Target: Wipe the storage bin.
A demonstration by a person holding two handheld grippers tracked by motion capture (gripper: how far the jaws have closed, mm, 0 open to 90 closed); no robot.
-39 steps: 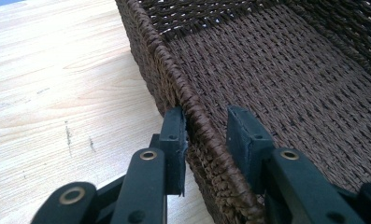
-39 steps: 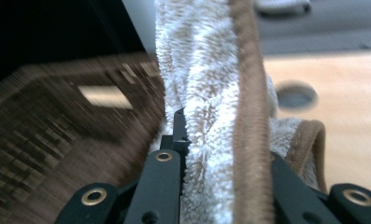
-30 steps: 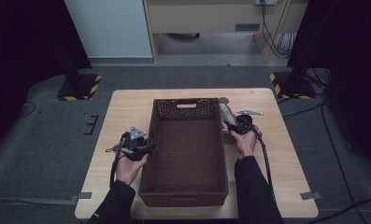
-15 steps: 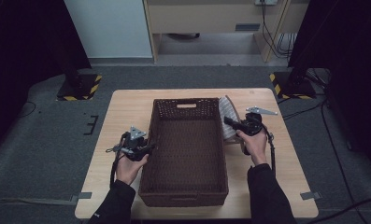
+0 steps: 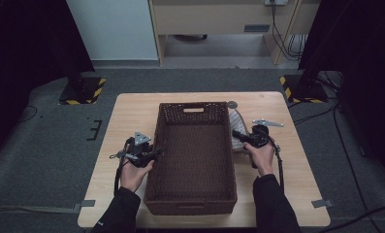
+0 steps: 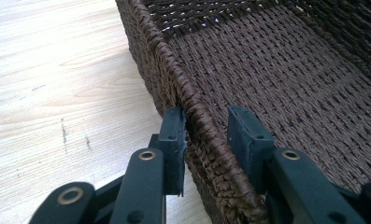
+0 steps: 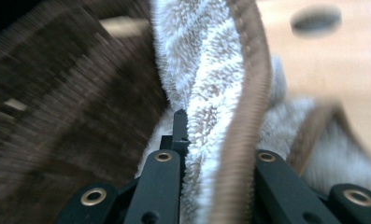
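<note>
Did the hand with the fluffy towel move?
Yes. The right gripper, shut on the towel, has moved toward the table's right edge, away from the basket.

The basket is placed at the middle of the table; the towel is found just right of it.

Black long sleeves cover both forearms; each black tool shows brass-ringed rivets, a grey three-cornered plate and trailing black cable.
</note>
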